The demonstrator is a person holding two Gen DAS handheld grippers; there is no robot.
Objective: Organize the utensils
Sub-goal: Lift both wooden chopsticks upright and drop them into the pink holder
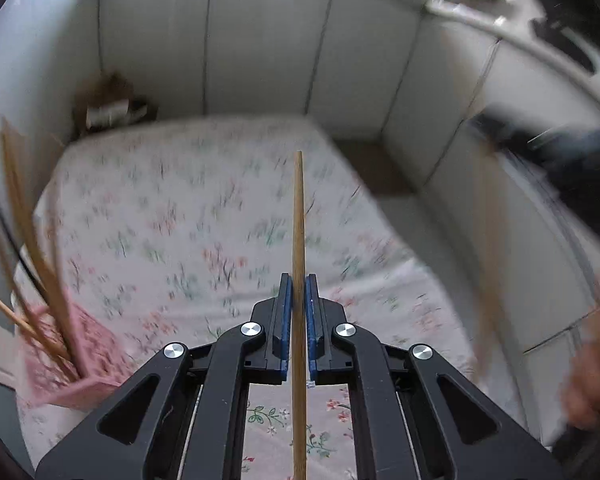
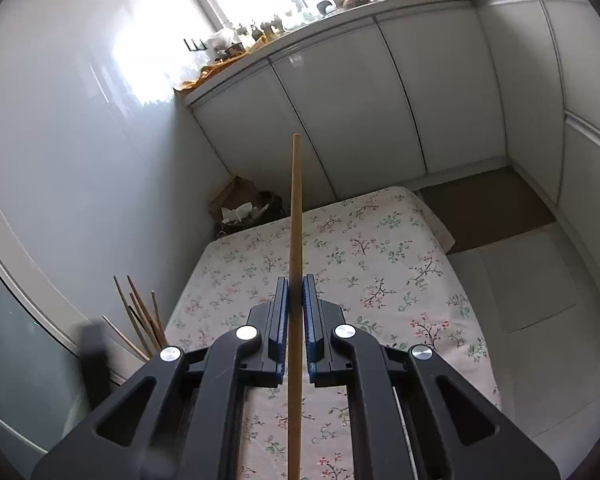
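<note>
Black tongs (image 1: pixel 299 292), blue pads (image 1: pixel 286 300), silver screws (image 1: pixel 251 329).

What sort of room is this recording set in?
Most likely a home kitchen. White cabinet doors run under a cluttered countertop by a window, and a low table with a floral tablecloth sits on the floor. Each gripper holds a wooden chopstick.

open floral tabletop (image 2: pixel 380 264), pink holder (image 1: pixel 80 364) blocking left

Floral white tablecloth (image 2: pixel 380 240) (pink holder (image 1: pixel 88 360))
</note>
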